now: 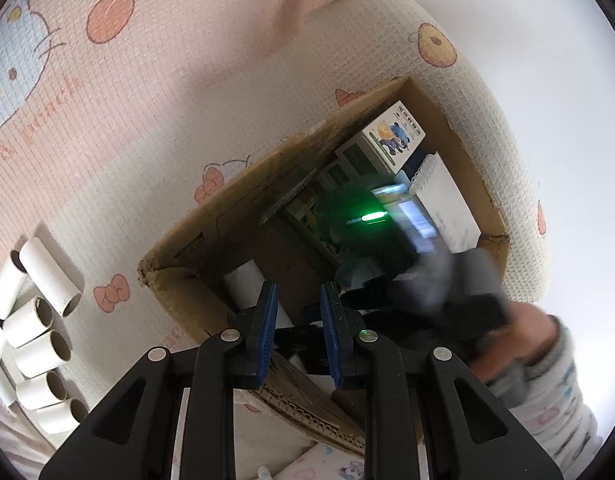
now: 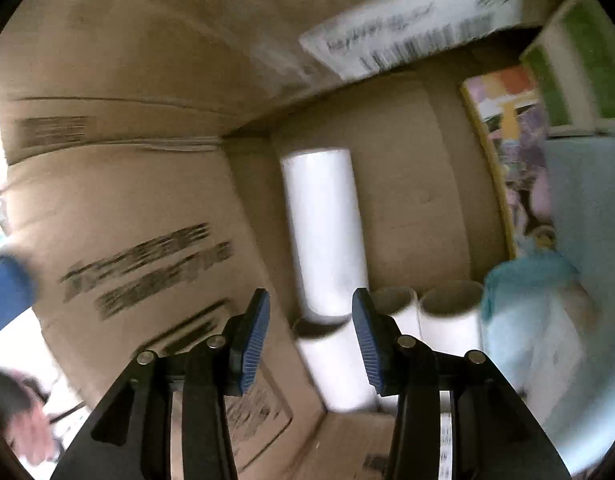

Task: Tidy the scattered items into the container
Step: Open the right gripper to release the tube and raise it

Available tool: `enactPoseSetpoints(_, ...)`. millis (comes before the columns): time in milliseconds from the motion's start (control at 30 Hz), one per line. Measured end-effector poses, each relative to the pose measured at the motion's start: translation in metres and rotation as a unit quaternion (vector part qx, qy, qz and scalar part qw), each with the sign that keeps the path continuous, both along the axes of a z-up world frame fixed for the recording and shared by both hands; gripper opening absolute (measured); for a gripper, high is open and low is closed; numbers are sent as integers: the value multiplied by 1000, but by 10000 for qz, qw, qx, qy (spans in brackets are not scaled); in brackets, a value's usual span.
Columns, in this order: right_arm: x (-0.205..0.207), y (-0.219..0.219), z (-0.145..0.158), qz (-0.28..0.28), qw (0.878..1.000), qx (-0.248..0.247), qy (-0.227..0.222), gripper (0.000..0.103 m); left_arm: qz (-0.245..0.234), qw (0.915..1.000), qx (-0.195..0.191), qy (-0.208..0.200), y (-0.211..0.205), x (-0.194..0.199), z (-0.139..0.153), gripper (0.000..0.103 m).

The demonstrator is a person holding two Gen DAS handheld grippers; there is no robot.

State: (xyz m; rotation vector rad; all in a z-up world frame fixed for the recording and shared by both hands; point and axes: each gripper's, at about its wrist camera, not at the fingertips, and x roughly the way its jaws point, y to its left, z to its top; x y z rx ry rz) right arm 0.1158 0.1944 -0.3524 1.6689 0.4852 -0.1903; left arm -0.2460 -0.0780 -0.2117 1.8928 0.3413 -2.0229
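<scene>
right wrist: my right gripper (image 2: 310, 344) is inside box (image 2: 127, 200), walls close, jaws half open w/ nothing held, tubes (image 2: 335, 364) just ahead.

Left view: daylight bright, upper right blown out white; green glow (image 1: 373, 215) smeared inside box (image 1: 243, 192); hand (image 1: 519, 344) motion-blurred. Right view: dim box interior, all smeared, print unreadable. Fisheye bends edges, corners black.
</scene>
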Motion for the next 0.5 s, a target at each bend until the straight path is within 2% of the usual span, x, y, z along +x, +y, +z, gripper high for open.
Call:
enactPoseSetpoints(67,-20,6,10,-201,9997,-117,75,40,-38,9999,-62,-102,3,-5,-2,25)
enactPoseSetpoints(167,-51,19,20,-538,9970,-268,481,40,-80,9991,-168,-382,10,-15,-10,25)
enactPoseSetpoints(300,-87,44,31,-1039,9901,-480,816,39,-58,9947,-199,-1004,16,-31,-31,25)
enactPoseSetpoints(333,-94,50,34,-1218,9873,-572,841,35,158,9904,-211,-1354,18,-30,-34,25)
enactPoseSetpoints(367,-101,56,37,-1382,9844,-700,833,17,160,9890,-57,-1467,20,-33,-41,25)
enactPoseSetpoints(400,-107,62,36,-1525,9830,-729,722,12,177,9877,88,-1552,20,-35,-47,23)
enactPoseSetpoints(433,-112,67,35,-1656,9822,-673,573,11,233,9857,211,-1657,21,-37,-55,19)
enactPoseSetpoints(467,-116,72,32,-1769,9809,-645,485,11,373,9817,258,-1850,20,-38,-65,9)
enactPoseSetpoints(500,-121,77,31,-1869,9782,-691,585,11,471,9784,245,-2000,19,-39,-72,7)
